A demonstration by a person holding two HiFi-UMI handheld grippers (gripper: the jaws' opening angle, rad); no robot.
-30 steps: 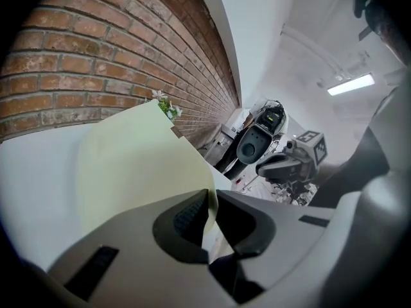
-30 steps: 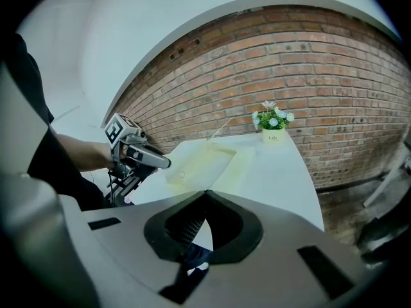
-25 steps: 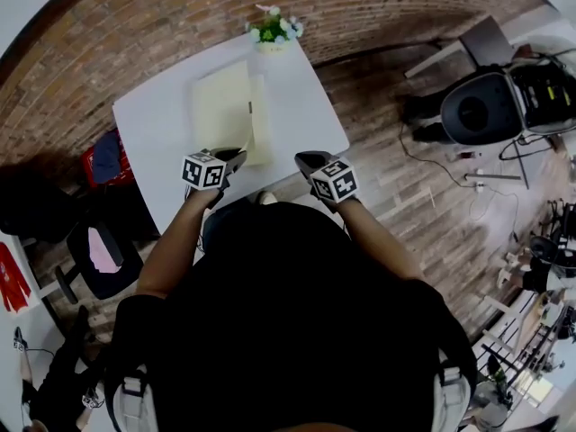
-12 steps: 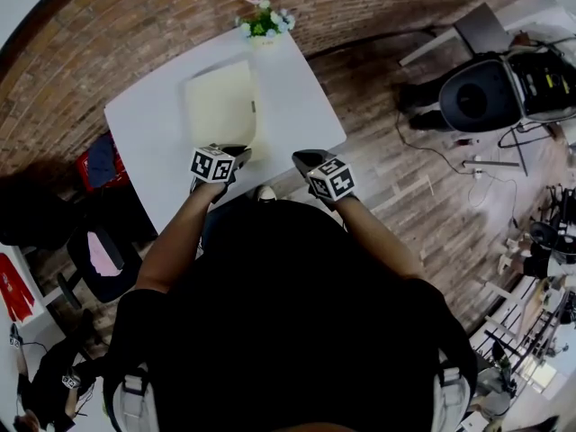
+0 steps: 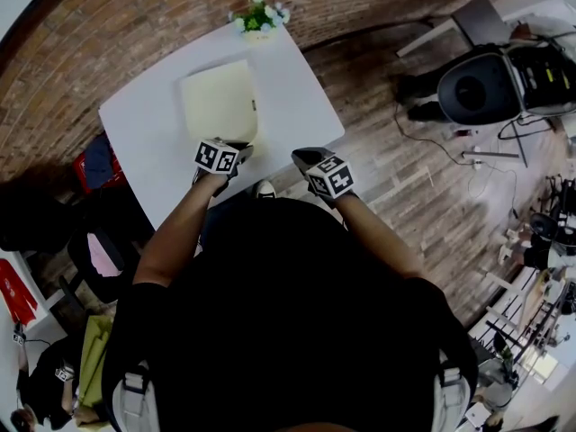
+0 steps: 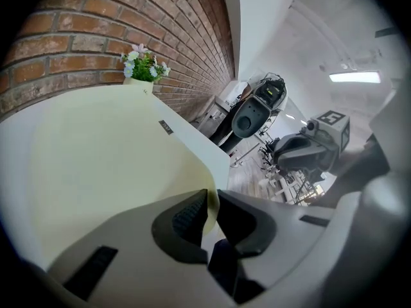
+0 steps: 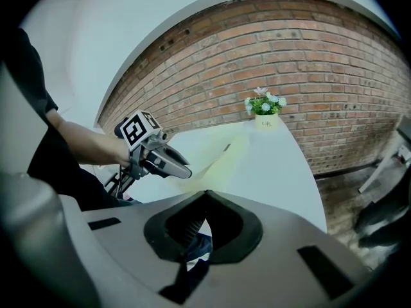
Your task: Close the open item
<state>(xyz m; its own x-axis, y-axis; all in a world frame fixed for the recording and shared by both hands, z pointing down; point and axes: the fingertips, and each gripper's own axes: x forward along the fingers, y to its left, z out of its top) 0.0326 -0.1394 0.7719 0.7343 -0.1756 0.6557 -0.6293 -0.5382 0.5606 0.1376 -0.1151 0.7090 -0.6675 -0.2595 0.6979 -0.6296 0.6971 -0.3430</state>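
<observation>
A pale yellow folder [image 5: 219, 102] lies on the white table [image 5: 297, 88], its cover down over it. In the left gripper view the cover [image 6: 109, 153] fills the frame and its near corner runs in between the jaws. My left gripper [image 5: 241, 148] [image 6: 212, 201] is shut on that corner at the folder's near edge. To its right, over the table's near edge, my right gripper [image 5: 301, 158] [image 7: 205, 194] is shut with nothing in it. The right gripper view shows the left gripper [image 7: 183, 171] at the folder [image 7: 218, 159].
A small potted plant [image 5: 259, 14] [image 7: 264, 111] stands at the table's far edge by the brick wall. A black office chair [image 5: 477, 88] and cables are on the floor to the right. A red item [image 5: 101, 160] lies left of the table.
The folder's raised cover has come down to the left over the other half, so one flat panel shows. The left gripper has shifted slightly with it; the right has barely moved.
</observation>
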